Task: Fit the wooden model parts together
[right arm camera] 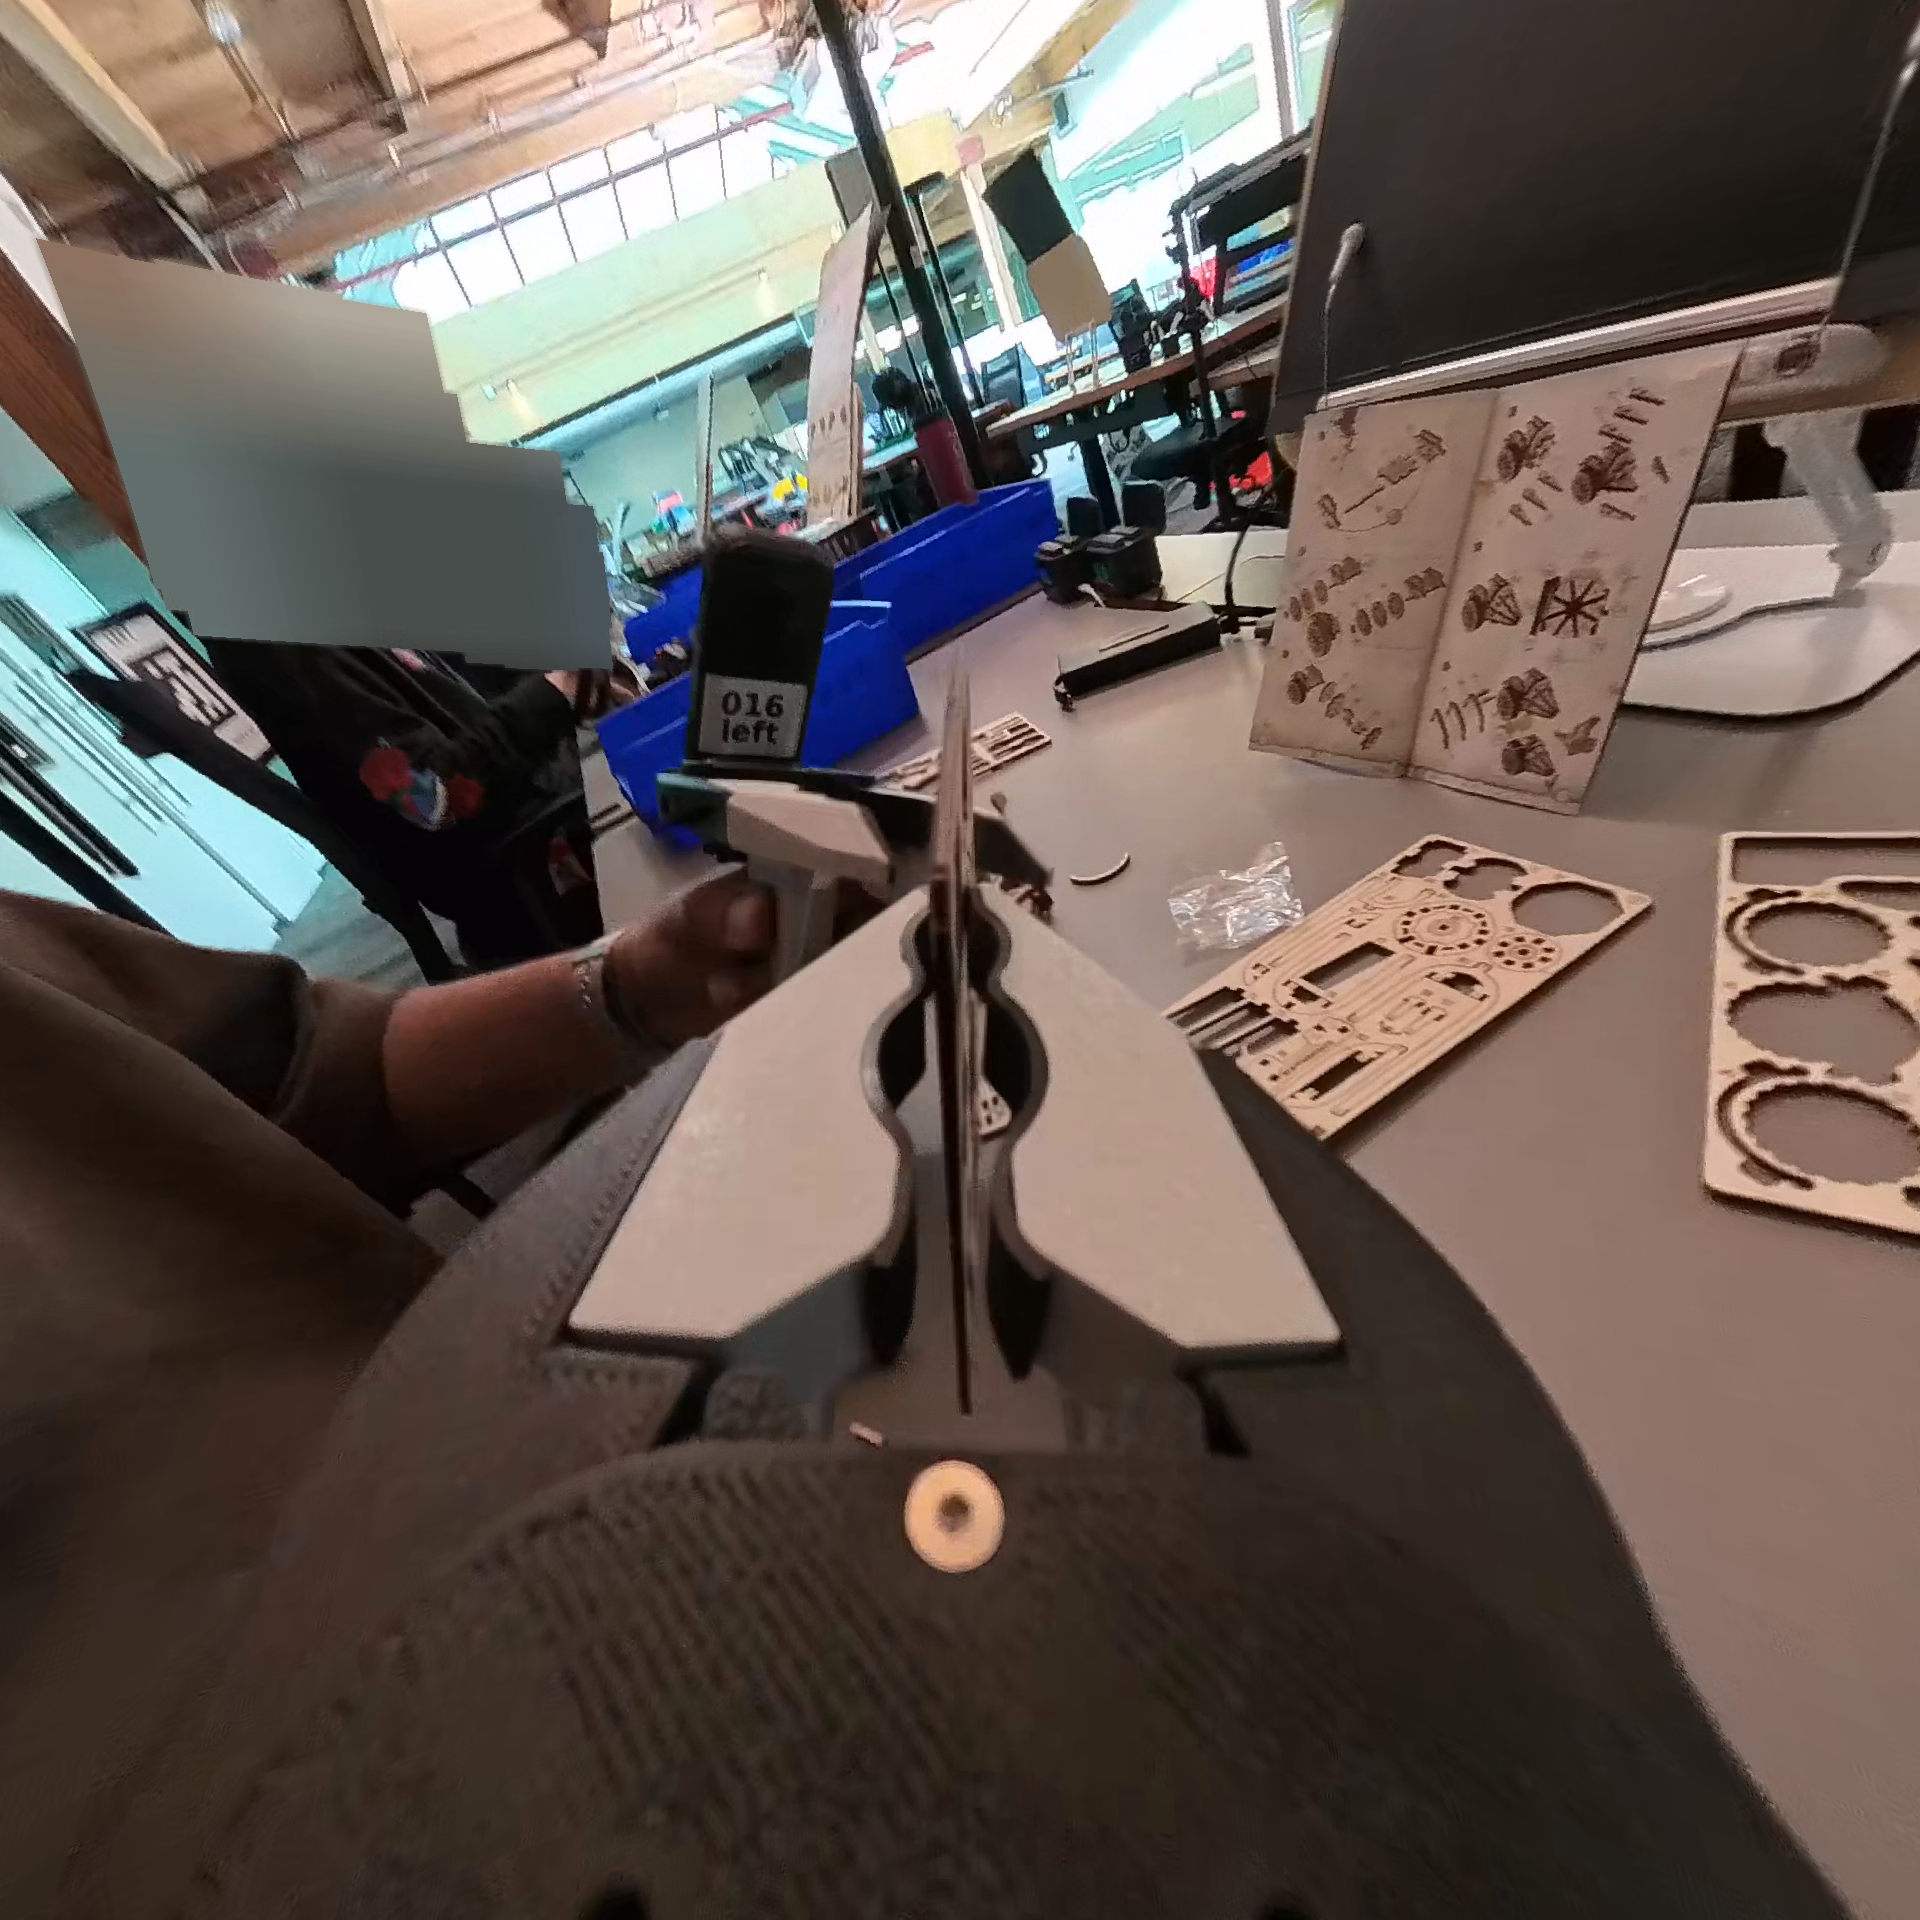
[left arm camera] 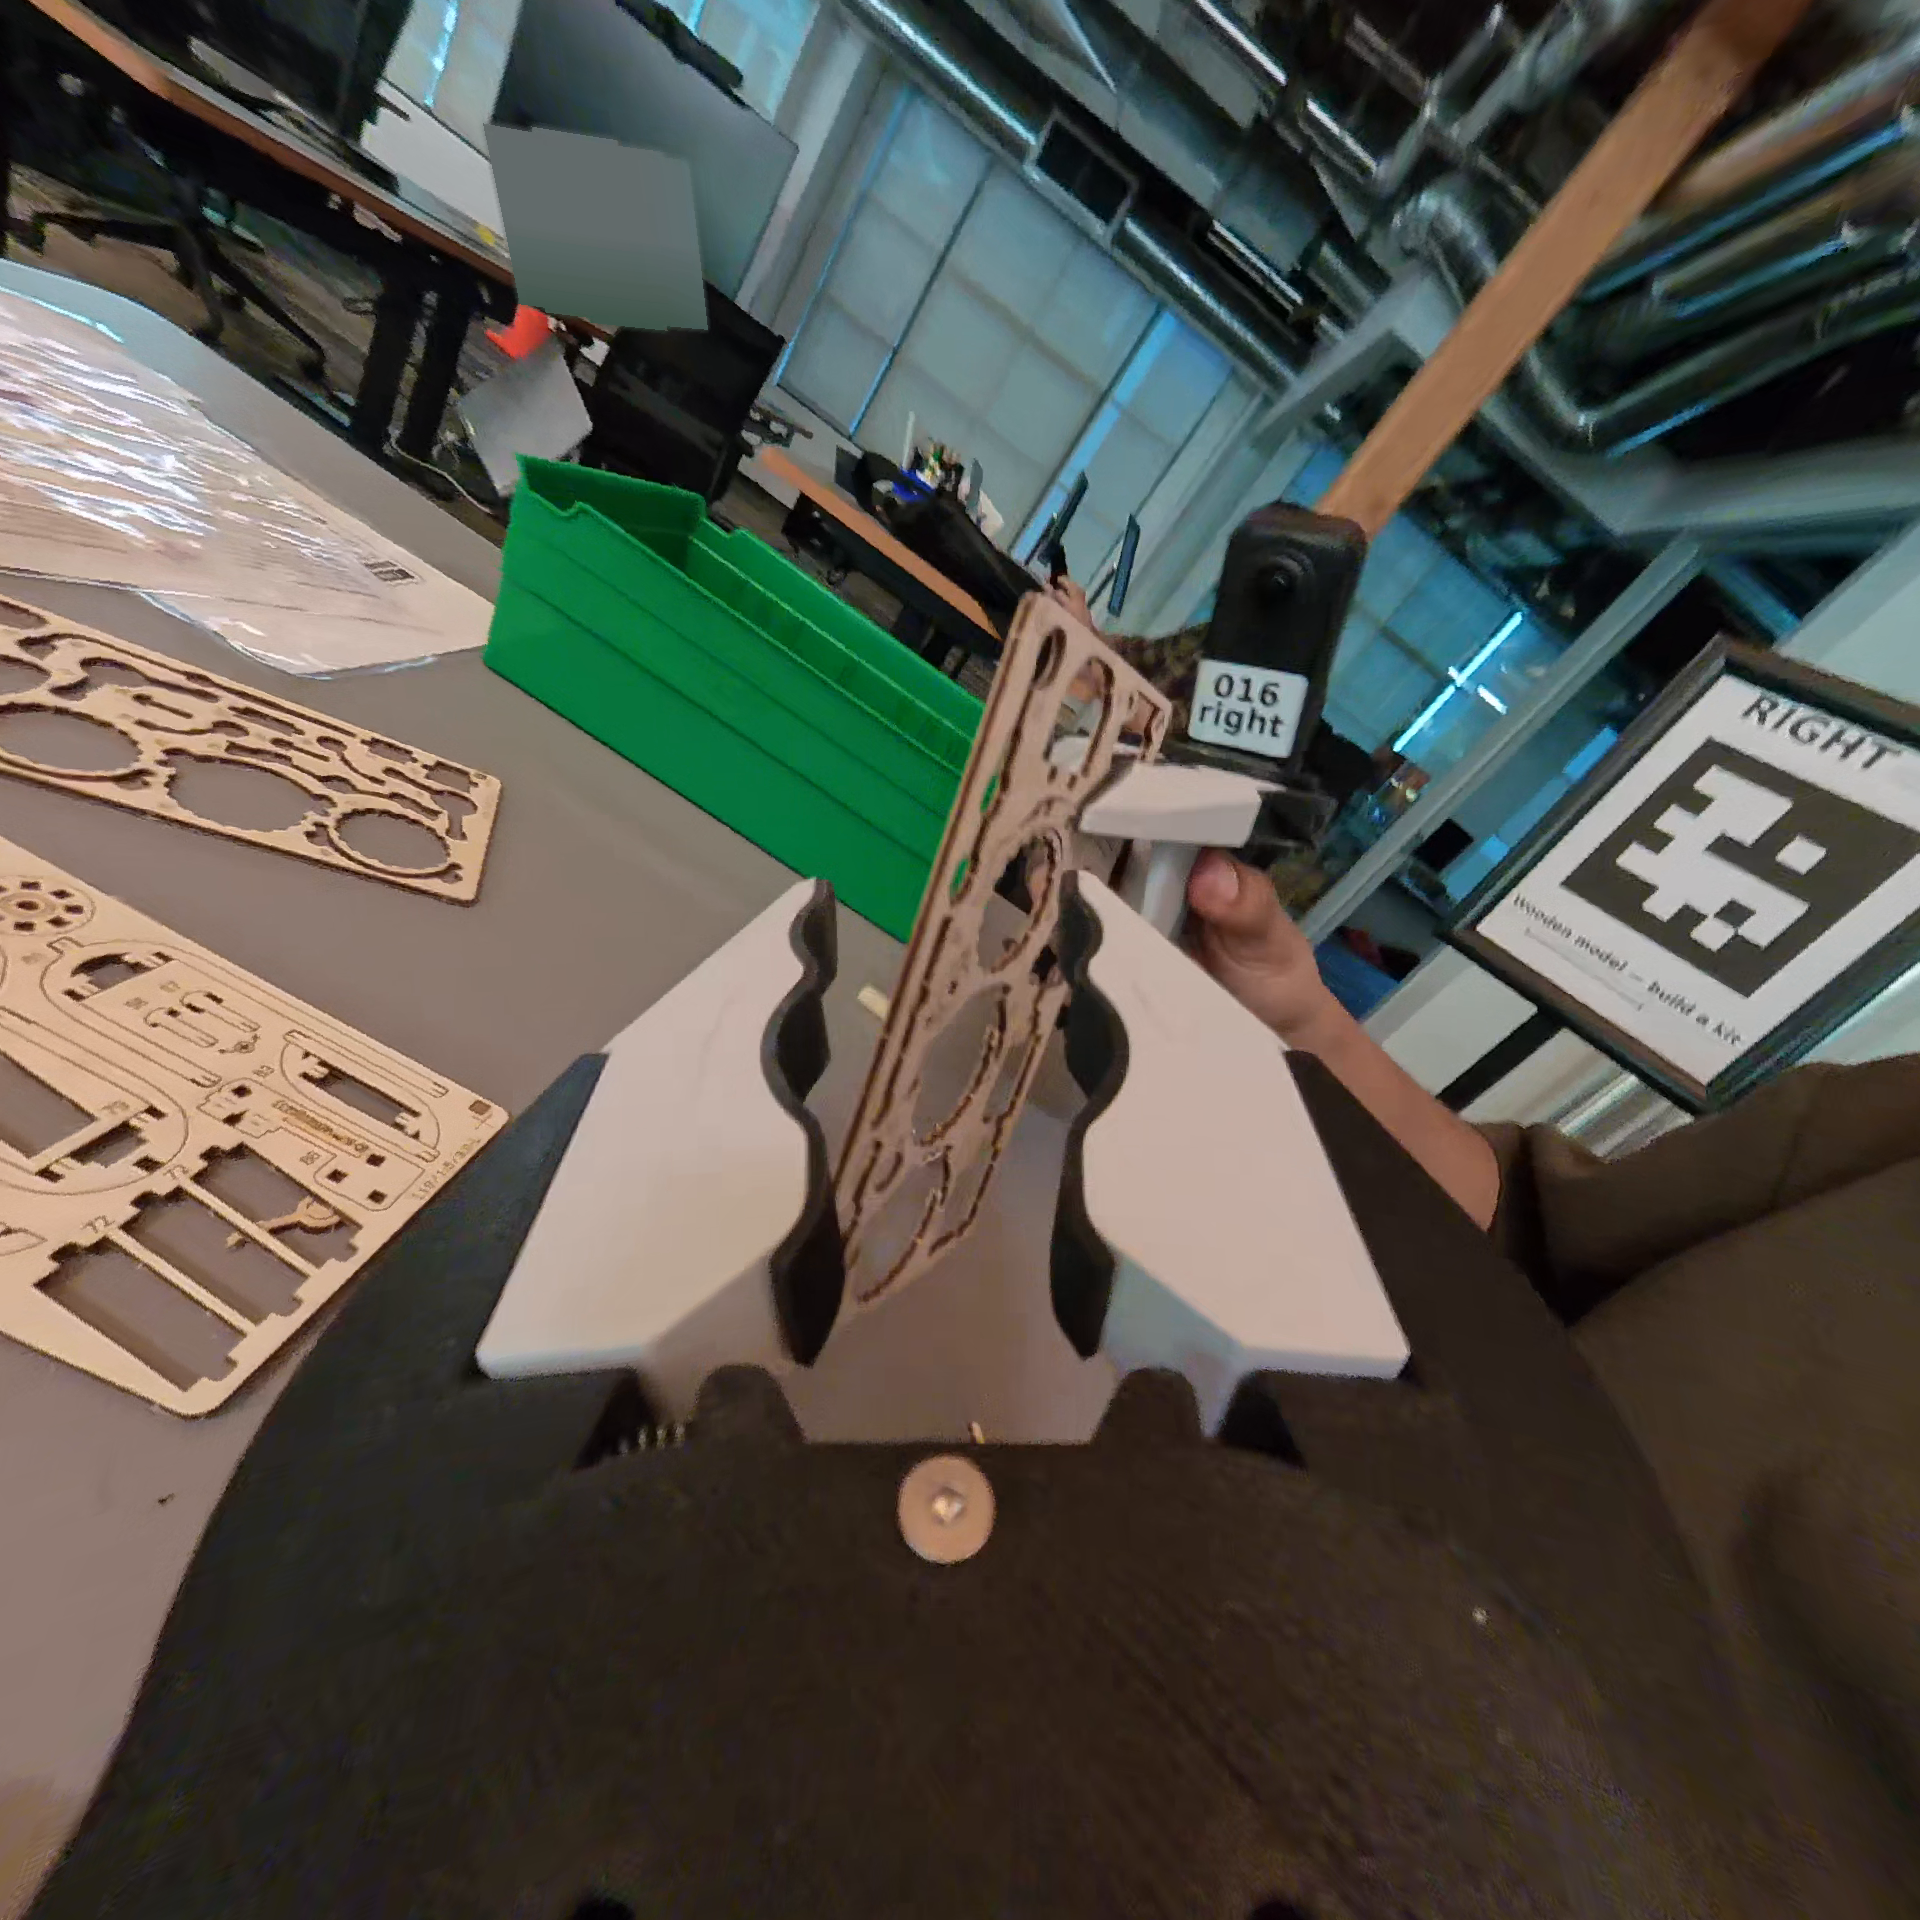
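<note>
A thin laser-cut wooden sheet [left arm camera: 977, 997], punched with round and irregular openings, is held upright above the grey table [left arm camera: 582, 894]. In the left wrist view it stands between the fingers of the left gripper [left arm camera: 951, 935], which are spread, with a gap visible on the left side; whether the right pad touches the sheet cannot be told. Behind its upper part the right gripper [left arm camera: 1132, 821] is seen, held by a hand [left arm camera: 1247, 935]. In the right wrist view the sheet [right arm camera: 954, 935] is seen edge-on, pinched at the tips of the right gripper [right arm camera: 954, 925], with the left gripper [right arm camera: 935, 831] meeting it from the far side.

Two more fretted wooden sheets [left arm camera: 239, 748] [left arm camera: 187, 1143] lie flat on the table, and a green bin [left arm camera: 727, 707] stands beyond them. A framed sign with a black-and-white marker [left arm camera: 1745, 873] and small white labels [left arm camera: 1242, 707] on both gripper cameras bear writing. A printed instruction sheet [right arm camera: 1475, 592] is propped upright near a blue bin [right arm camera: 862, 665], and a crumpled clear bag [right arm camera: 1236, 899] lies near another wooden sheet [right arm camera: 1403, 966].
</note>
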Demonstrator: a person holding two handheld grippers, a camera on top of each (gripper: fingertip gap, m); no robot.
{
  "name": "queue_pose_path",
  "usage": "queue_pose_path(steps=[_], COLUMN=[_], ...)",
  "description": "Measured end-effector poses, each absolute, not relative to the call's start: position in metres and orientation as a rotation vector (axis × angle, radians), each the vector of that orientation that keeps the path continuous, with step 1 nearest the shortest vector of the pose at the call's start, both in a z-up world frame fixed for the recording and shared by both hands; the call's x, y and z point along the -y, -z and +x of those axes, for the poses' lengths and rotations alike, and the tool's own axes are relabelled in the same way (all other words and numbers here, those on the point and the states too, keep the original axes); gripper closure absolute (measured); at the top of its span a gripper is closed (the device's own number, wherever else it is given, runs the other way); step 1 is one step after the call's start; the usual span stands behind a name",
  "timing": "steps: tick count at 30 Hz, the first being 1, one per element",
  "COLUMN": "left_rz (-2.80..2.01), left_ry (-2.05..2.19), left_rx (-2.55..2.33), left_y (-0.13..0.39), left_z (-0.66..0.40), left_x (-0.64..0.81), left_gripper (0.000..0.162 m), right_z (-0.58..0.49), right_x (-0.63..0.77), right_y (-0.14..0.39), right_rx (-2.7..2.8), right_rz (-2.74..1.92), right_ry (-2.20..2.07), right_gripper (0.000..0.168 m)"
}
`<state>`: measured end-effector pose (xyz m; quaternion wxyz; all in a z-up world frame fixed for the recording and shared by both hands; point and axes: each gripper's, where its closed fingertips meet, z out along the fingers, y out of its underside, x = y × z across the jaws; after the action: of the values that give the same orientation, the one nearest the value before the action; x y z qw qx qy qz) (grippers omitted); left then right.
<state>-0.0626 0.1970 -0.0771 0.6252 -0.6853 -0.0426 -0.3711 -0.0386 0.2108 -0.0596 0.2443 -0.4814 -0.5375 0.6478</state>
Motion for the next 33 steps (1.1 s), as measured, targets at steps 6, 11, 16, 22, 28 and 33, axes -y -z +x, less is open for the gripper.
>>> queue_pose_path(steps=[6, 11, 16, 22, 28, 33], left_rz=[-1.579, -1.550, -1.490, -1.393, -1.405, -1.456], left_ry=[0.824, 0.824, 0.907, 1.069, 1.026, 0.948], left_rx=[0.095, 0.131, 0.196, 0.304, 0.336, 0.327], left_y=[0.077, 0.073, 0.069, 0.065, 0.068, 0.070], left_z=[-0.057, -0.057, -0.057, -0.059, -0.062, -0.063], left_x=[-0.199, -0.199, -0.199, -0.199, -0.200, -0.201], left_gripper=[0.120, 0.130, 0.132, 0.140, 0.139, 0.135], right_z=[-0.044, -0.046, -0.047, -0.048, -0.049, -0.049], right_x=[-0.196, -0.194, -0.193, -0.193, -0.194, -0.196], right_y=[0.062, 0.058, 0.054, 0.051, 0.056, 0.060], right_rx=[1.555, 1.533, 1.511, 1.472, 1.494, 1.520], right_rz=[-1.202, -1.154, -1.093, -1.088, -1.060, -1.049], right_ry=[-1.556, -1.491, -1.413, -1.419, -1.319, -1.262], right_gripper=[0.167, 0.167, 0.167, 0.167, 0.165, 0.163])
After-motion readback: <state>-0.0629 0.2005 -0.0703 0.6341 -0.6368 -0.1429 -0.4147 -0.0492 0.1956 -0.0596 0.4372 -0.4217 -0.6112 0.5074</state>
